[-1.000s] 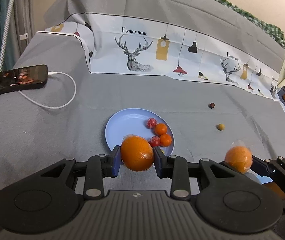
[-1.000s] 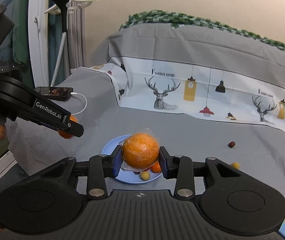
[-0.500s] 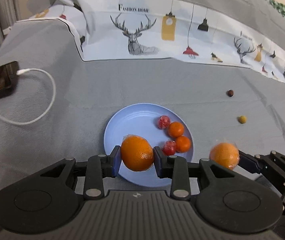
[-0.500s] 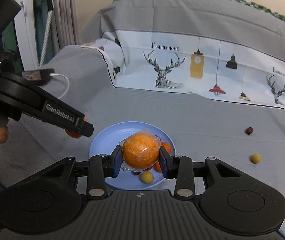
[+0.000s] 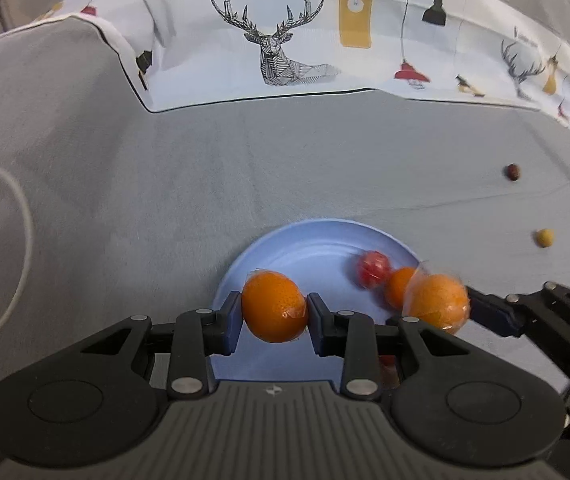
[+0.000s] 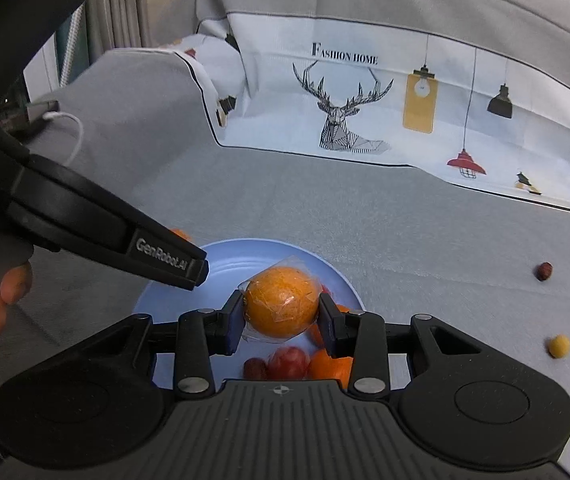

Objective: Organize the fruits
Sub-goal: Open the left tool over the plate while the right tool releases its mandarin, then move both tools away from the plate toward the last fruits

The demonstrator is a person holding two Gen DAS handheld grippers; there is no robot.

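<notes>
A light blue plate (image 5: 305, 248) lies on the grey cloth and also shows in the right wrist view (image 6: 245, 256). My left gripper (image 5: 273, 312) is shut on a plastic-wrapped orange (image 5: 273, 308), held over the plate's near left side. My right gripper (image 6: 281, 312) is shut on a second wrapped orange (image 6: 281, 306), over the plate's middle; it shows at the right in the left wrist view (image 5: 439, 306). Small red fruits (image 5: 373, 268) and small oranges (image 5: 399, 286) lie on the plate.
A dark brown fruit (image 5: 513, 172) and a small yellow fruit (image 5: 544, 238) lie loose on the cloth to the right of the plate. A white charging cable (image 5: 13, 240) loops at the left. A printed deer cloth (image 5: 285, 40) drapes the back.
Both grippers have moved forward and down toward the plate with their oranges. The right gripper's orange has come in over the plate beside the small fruits.
</notes>
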